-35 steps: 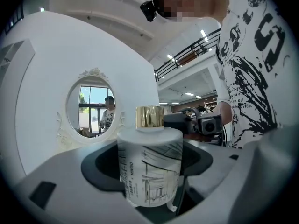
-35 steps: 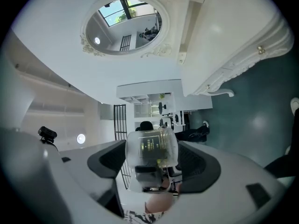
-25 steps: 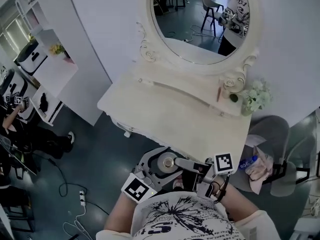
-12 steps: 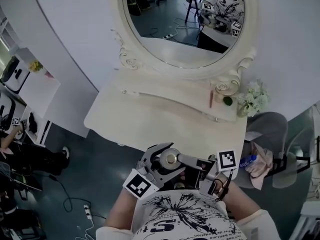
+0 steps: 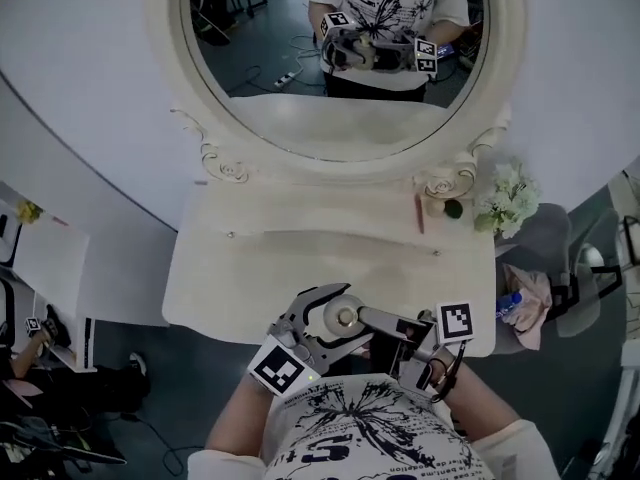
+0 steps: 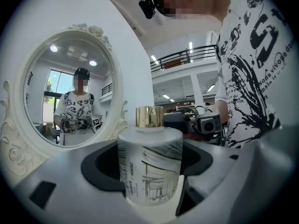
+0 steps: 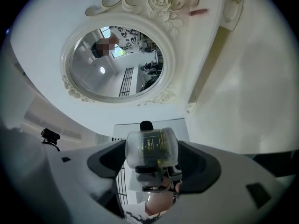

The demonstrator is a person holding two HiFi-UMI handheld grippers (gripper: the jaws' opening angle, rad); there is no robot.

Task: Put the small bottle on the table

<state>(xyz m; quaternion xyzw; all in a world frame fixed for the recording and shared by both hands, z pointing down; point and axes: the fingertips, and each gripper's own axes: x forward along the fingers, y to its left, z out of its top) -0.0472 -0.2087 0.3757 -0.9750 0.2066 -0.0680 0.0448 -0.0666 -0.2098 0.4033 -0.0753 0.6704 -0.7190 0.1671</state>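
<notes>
Left tongs (image 6: 148,169) and right tongs (image 7: 152,157) clamping small bottle (image 6: 149,150), white table (image 5: 290,268) ahead, oval mirror (image 5: 300,108)

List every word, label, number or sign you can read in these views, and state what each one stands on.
"MINISO", probably: vertical print on the frosted glass bottle with the gold cap.
Too small: the rest of that print.
Blurred: the yellowish label on the small translucent bottle.
Cut off, unreadable: black lettering on the white T-shirt.
No text: the square black-and-white markers.

Label on small bottle (image 6: 149,164): vertical print, likely "MINISO"; rest illegible.
</notes>
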